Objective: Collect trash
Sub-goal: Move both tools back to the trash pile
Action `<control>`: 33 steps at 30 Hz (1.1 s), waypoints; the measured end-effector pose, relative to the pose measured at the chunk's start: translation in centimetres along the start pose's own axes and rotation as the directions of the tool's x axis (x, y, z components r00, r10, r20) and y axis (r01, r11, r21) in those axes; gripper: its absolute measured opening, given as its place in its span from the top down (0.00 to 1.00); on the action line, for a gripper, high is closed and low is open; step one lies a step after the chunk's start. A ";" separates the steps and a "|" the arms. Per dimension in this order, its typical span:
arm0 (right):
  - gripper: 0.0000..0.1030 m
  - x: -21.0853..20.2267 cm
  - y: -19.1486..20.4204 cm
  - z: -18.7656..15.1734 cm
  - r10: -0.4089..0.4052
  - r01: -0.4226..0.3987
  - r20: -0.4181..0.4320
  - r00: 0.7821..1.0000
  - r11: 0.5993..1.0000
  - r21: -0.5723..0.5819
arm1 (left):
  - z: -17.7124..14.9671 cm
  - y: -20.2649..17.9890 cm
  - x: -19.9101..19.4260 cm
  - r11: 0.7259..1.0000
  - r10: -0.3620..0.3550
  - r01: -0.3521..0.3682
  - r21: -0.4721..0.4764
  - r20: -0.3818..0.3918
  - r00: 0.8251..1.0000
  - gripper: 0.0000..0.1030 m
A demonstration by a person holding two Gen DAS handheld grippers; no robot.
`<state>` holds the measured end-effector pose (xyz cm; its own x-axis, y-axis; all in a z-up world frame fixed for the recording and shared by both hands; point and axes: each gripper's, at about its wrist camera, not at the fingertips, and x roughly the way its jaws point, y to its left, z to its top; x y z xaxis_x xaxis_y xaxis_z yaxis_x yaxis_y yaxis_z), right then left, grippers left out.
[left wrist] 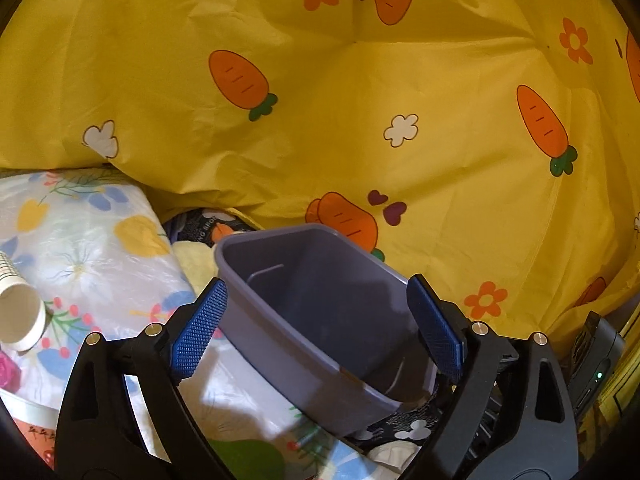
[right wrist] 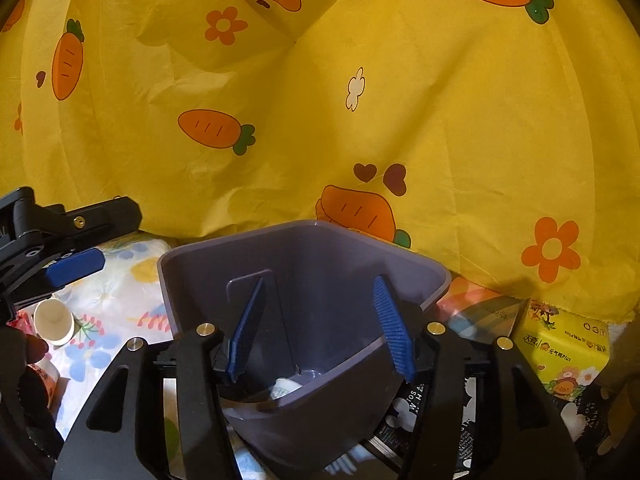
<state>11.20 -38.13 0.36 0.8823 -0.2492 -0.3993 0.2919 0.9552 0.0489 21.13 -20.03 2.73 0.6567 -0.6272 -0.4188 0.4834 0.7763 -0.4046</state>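
A grey-purple plastic bin (left wrist: 304,304) stands on the bedding; in the right wrist view (right wrist: 312,280) a white item (right wrist: 285,387) lies at its bottom. My left gripper (left wrist: 320,324) is open, its blue pads (left wrist: 199,330) spread to either side of the bin's front, empty. My right gripper (right wrist: 320,330) is open and empty above the bin's mouth. A white paper cup (left wrist: 18,316) lies on its side on the floral sheet to the left; it also shows in the right wrist view (right wrist: 53,321). The left gripper appears at the left edge of the right wrist view (right wrist: 68,248).
A yellow carrot-print cloth (left wrist: 360,100) hangs close behind the bin. A floral sheet (left wrist: 92,248) lies left of it. A yellow tissue pack (right wrist: 562,344) sits at the right. A dark printed fabric (right wrist: 480,420) lies under the bin.
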 end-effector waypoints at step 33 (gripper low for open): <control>0.14 -11.1 11.1 -5.7 0.269 -0.269 0.002 0.963 0.962 -0.056 | -11.4 11.4 -26.3 0.829 0.558 -0.546 -0.122 0.128 0.820 0.11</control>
<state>2.57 -23.81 0.06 0.9290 0.0169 -0.3696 0.0227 0.9945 0.1027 2.76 4.59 -0.11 0.8824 -0.0725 -0.4649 -0.0282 0.9781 -0.2060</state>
